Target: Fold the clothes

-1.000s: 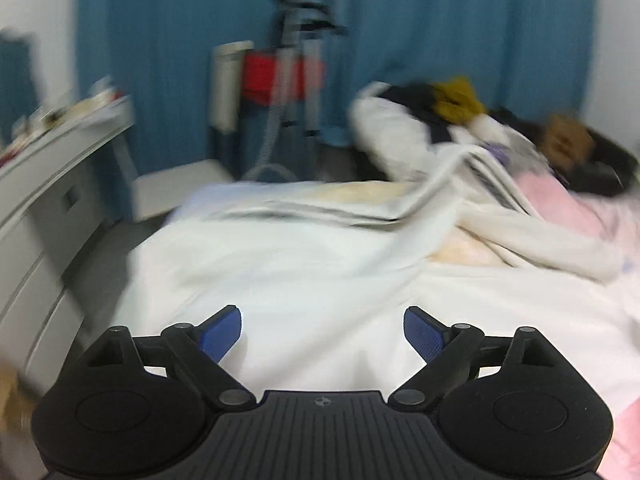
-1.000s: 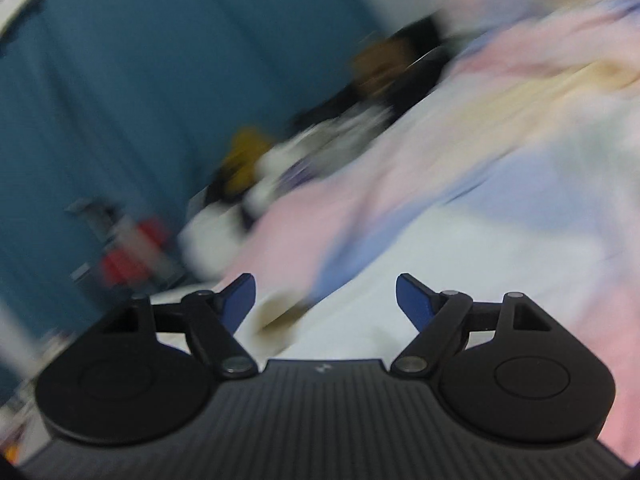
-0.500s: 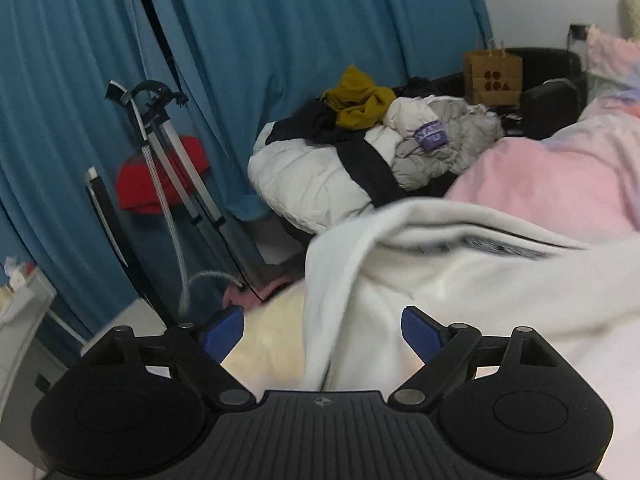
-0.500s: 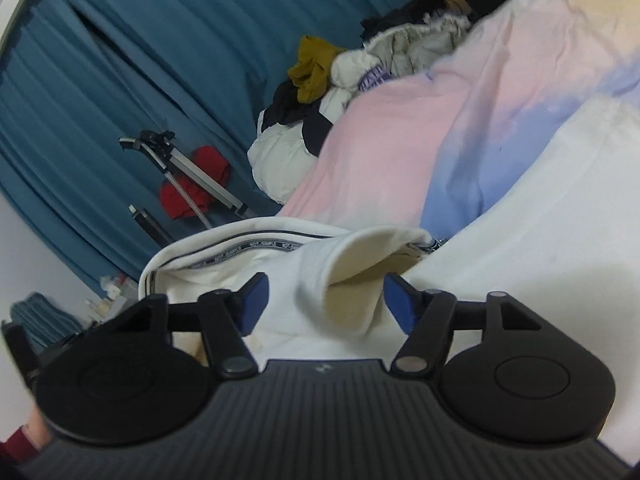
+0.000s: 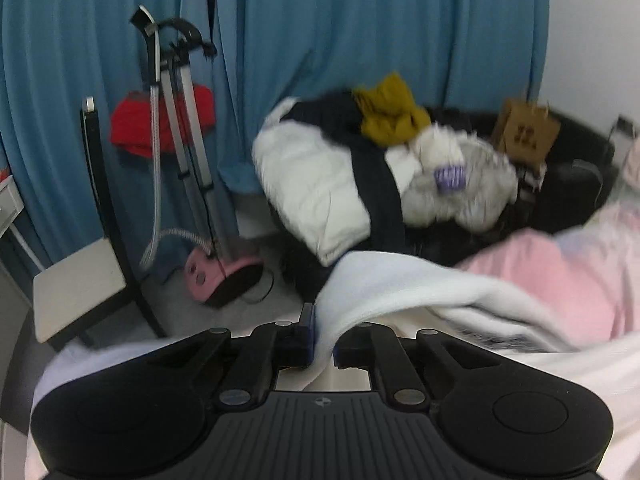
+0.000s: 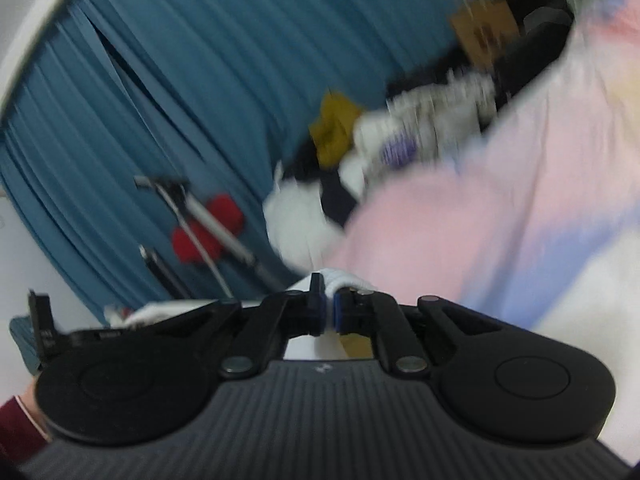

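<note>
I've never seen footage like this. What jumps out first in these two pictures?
Up front, both black tongs, left tongs and right tongs, have just pinched shut on a white garment. Behind hang tall blue curtains, with a heap of clothes topped by a mustard-yellow piece at their foot.

blue curtains [image 5: 360, 40] hang behind. a red cloth [image 5: 160, 124] hangs on a garment steamer's pole [image 5: 176, 120], its pink base [image 5: 216, 276] on the floor beside a white chair [image 5: 76, 284]. a brown paper bag [image 5: 524, 136] stands on a black seat [image 5: 576, 184].
</note>
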Demonstrator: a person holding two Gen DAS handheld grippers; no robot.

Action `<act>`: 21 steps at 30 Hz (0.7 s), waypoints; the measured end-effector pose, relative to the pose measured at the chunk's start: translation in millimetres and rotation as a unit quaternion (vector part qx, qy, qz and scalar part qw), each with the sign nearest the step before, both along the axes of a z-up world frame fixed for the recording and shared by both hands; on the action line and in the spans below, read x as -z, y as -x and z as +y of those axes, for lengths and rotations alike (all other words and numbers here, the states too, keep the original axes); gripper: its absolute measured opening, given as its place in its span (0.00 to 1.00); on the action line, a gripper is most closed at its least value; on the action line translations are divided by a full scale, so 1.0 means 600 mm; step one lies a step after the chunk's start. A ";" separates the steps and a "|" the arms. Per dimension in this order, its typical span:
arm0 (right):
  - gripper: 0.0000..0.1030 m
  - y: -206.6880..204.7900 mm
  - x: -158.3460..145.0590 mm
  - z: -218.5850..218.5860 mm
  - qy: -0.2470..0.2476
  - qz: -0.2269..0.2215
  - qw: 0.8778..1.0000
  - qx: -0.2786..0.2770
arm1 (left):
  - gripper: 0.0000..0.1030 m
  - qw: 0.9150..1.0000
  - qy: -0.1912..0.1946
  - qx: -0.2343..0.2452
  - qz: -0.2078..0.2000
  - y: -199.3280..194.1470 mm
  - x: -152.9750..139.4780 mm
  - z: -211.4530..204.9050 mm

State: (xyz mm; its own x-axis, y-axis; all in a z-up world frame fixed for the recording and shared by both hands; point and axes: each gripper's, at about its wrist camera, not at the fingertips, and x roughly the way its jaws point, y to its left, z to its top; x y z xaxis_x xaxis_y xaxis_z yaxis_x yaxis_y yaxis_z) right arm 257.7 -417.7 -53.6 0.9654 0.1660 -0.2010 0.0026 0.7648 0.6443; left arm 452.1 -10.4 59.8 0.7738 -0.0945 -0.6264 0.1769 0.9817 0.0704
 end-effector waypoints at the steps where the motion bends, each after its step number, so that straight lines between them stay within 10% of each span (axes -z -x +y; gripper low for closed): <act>1: 0.07 0.007 -0.022 -0.010 0.005 -0.025 1.000 0.010 | 0.09 1.000 -0.001 0.003 -0.002 -0.011 -0.007 0.002; 6: 0.07 -0.001 -0.085 -0.077 0.016 -0.093 0.992 0.078 | 0.12 0.999 -0.016 0.036 0.023 -0.077 0.039 -0.020; 12: 0.07 -0.155 -0.014 -0.117 0.060 -0.009 0.993 0.103 | 0.19 0.991 -0.081 0.064 0.082 -0.149 0.224 -0.092; 18: 0.10 -0.258 0.083 -0.162 0.066 0.076 0.990 0.099 | 0.73 0.991 -0.115 0.058 0.036 -0.142 0.258 -0.092; 21: 0.17 -0.245 0.106 -0.173 0.021 0.089 0.990 0.110 | 0.80 0.990 -0.115 0.079 0.003 -0.092 0.236 -0.090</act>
